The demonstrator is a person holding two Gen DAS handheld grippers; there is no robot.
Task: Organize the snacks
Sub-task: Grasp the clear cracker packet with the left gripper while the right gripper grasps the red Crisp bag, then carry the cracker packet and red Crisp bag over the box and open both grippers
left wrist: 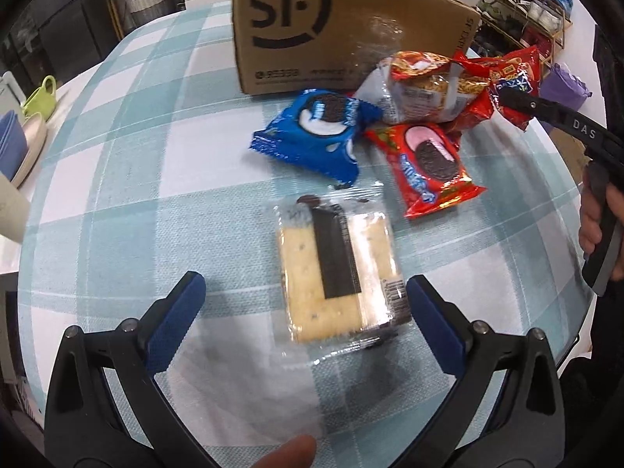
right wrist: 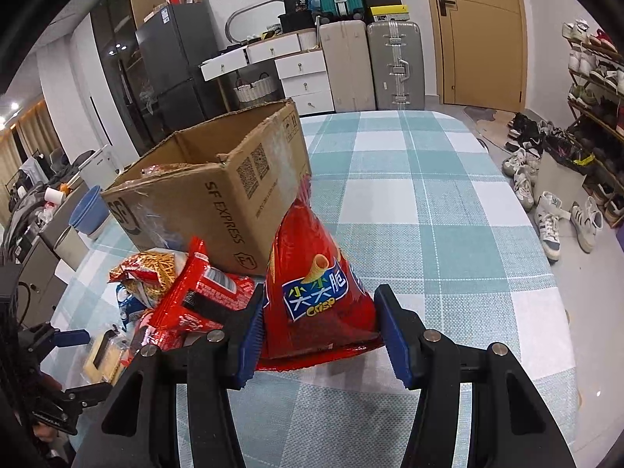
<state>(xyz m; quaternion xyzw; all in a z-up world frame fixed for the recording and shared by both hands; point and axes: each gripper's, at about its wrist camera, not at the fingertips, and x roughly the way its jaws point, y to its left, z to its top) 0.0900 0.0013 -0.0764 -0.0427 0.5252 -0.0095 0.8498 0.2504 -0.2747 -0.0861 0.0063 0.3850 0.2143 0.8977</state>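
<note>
I read the red crisp bag (right wrist: 316, 292) as standing tilted on the checked tablecloth (right wrist: 429, 202), its top leaning against the corner of the open cardboard box (right wrist: 218, 195). My right gripper (right wrist: 318, 335) has its blue pads set against both sides of the bag's lower half: a narrowed grip, holding the bag. In the left wrist view the same bag (left wrist: 514, 78) shows at the far right of the pile, one black finger laid across it.

Left gripper (left wrist: 306, 312) stands wide. A clear-wrapped cracker pack (left wrist: 339, 269) lies flat between its fingers; the pads do not touch it.

Beyond the crackers I note a blue cookie pack (left wrist: 312, 132) and a red cookie pack (left wrist: 425, 163) side by side, then a noodle snack pack (left wrist: 421, 89) against the box (left wrist: 331, 31).

Outward from the table: suitcases (right wrist: 370, 62), a white drawer unit (right wrist: 296, 70), and a shoe rack (right wrist: 592, 89) on the right.
</note>
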